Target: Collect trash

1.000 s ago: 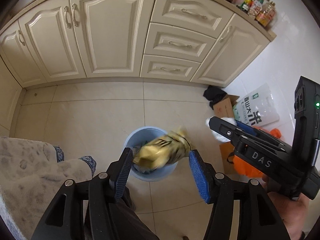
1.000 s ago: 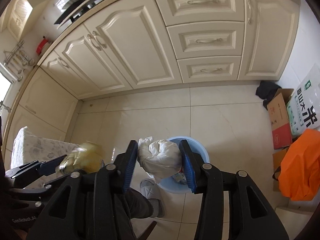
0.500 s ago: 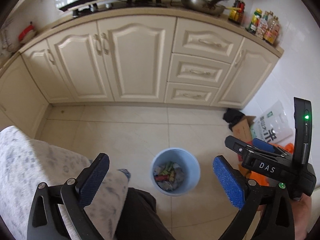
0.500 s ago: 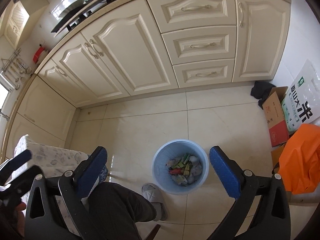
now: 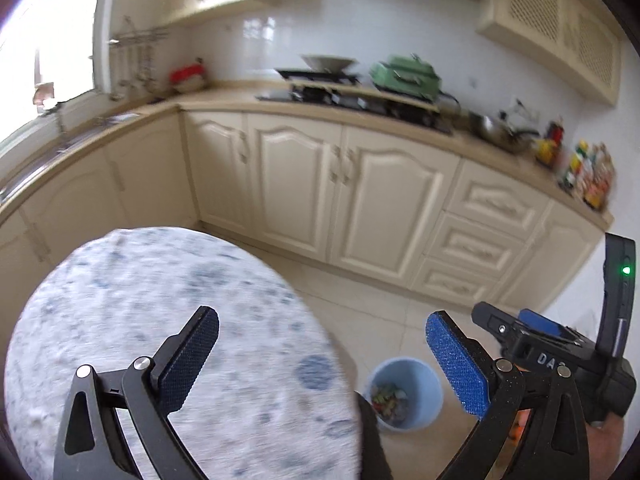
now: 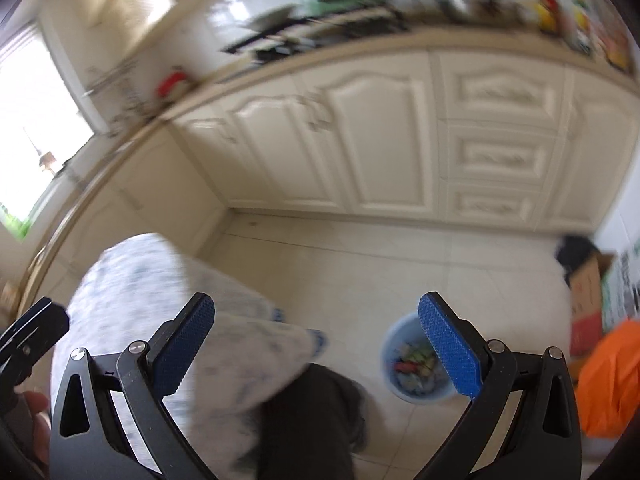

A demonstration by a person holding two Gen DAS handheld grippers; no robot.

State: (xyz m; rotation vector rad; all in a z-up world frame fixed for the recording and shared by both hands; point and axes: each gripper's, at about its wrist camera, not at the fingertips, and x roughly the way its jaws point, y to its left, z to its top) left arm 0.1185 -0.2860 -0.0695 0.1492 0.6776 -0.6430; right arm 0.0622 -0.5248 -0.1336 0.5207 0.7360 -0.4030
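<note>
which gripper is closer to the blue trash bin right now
Right, as far as the views show. The right gripper hangs open with a fingertip overlapping the blue bin; the left gripper sits open over the round cloth-covered table.

Daylight floods both views from a window at the left, blown out to pure white with a violet fringe at its rim in the left wrist view; the white wall tiles carry soft glare patches; the cream cabinets are evenly lit, bright, with only faint shadow under the desk edge. Motion blur smears both pictures, heavier in the right wrist view, where the bottles are streaks; the patterned cloth is smeared too, while each claw's blue pads stay sharp. Fisheye bending curves the straight edges; dark vignette fills the corners.
</note>
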